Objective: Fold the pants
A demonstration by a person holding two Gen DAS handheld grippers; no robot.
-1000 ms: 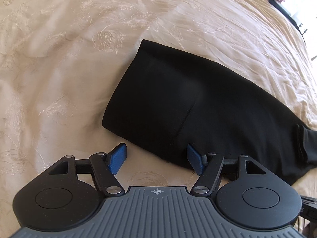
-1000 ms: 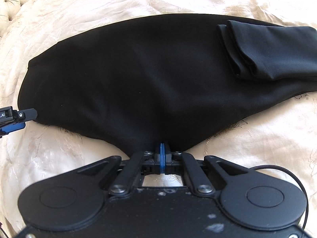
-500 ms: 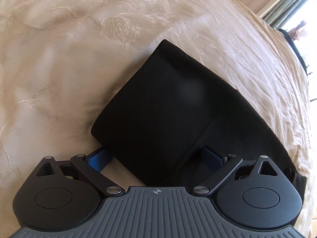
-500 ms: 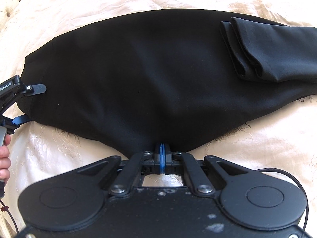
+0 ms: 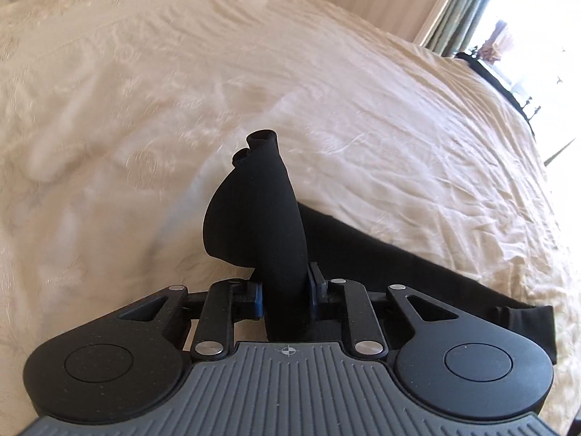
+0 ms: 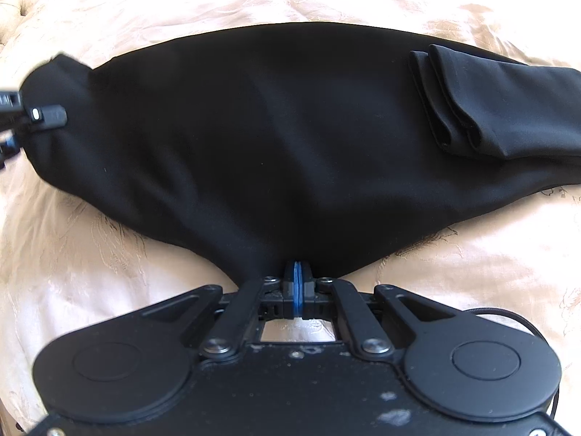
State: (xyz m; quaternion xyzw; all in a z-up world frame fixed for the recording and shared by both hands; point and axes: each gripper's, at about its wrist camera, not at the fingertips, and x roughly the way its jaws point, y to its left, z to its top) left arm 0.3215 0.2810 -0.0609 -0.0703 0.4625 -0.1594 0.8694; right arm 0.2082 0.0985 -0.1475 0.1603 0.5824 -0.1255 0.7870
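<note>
**Bright daylight, fisheye bend**

Daylight floods from the blown-out window (image 5: 526, 18) (upper right, left wrist view). The pants (image 6: 290, 127) read near-featureless black. Edges curve strongly; the left gripper (image 6: 32, 116) looks smeared, probably motion blur.

the pants (image 6: 290, 138) are plain black all over, with no print or stripe, and the folded leg ends (image 6: 501, 109) on top are the same black. the bedspread (image 5: 363, 116) under them is a pale cream to champagne colour with a tone-on-tone embroidered pattern of leaves and flowers, faintly shiny. my left gripper (image 5: 285, 292) has a black frame, a ribbed grey body, silver screw heads and blue pads (image 5: 258, 296). my right gripper (image 6: 297, 285) is black too, its body speckled with pale scuffs, with blue pads (image 6: 297, 279). at the window the curtain (image 5: 468, 3) is a muted grey-green.
</note>
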